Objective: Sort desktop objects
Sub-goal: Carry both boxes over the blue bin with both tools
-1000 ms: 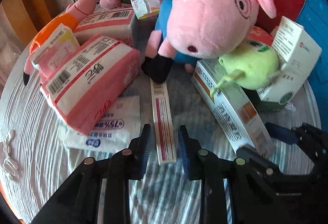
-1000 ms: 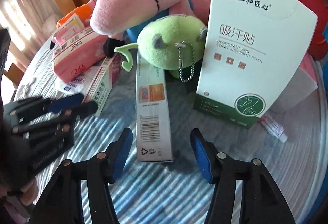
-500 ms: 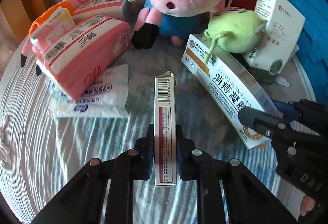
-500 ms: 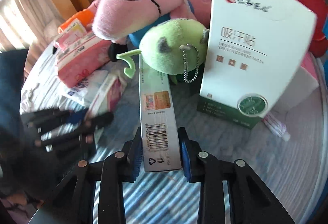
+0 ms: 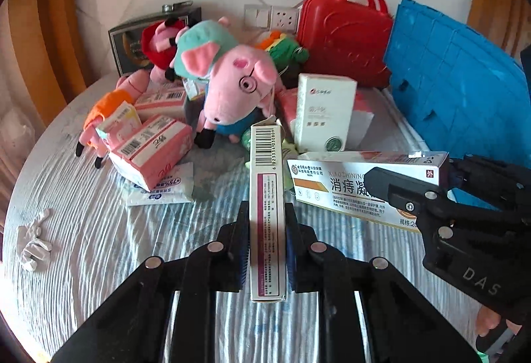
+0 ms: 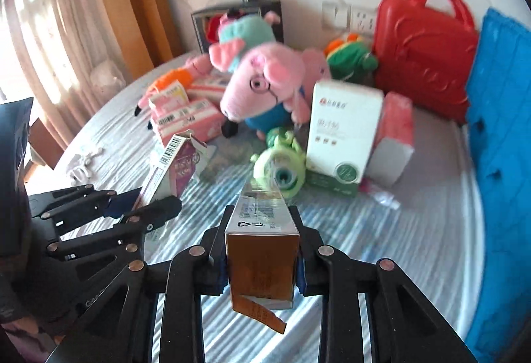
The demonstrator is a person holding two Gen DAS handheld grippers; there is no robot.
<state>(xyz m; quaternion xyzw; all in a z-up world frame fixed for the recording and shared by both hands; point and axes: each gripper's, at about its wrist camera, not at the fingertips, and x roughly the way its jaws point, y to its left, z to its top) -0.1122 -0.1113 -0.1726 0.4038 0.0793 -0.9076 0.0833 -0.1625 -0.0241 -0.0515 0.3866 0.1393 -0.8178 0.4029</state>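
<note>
Left gripper (image 5: 267, 250) clamped on slim maroon-and-white box (image 5: 267, 210), long axis running toward 12 o'clock. Right gripper (image 6: 262, 250) clenched on long orange-and-white carton (image 6: 260, 250), crossing at 3 o'clock in left view. Both lifted off table (image 5: 83, 230); red case (image 5: 345, 41) at 1 o'clock, nearer right hand.
</note>
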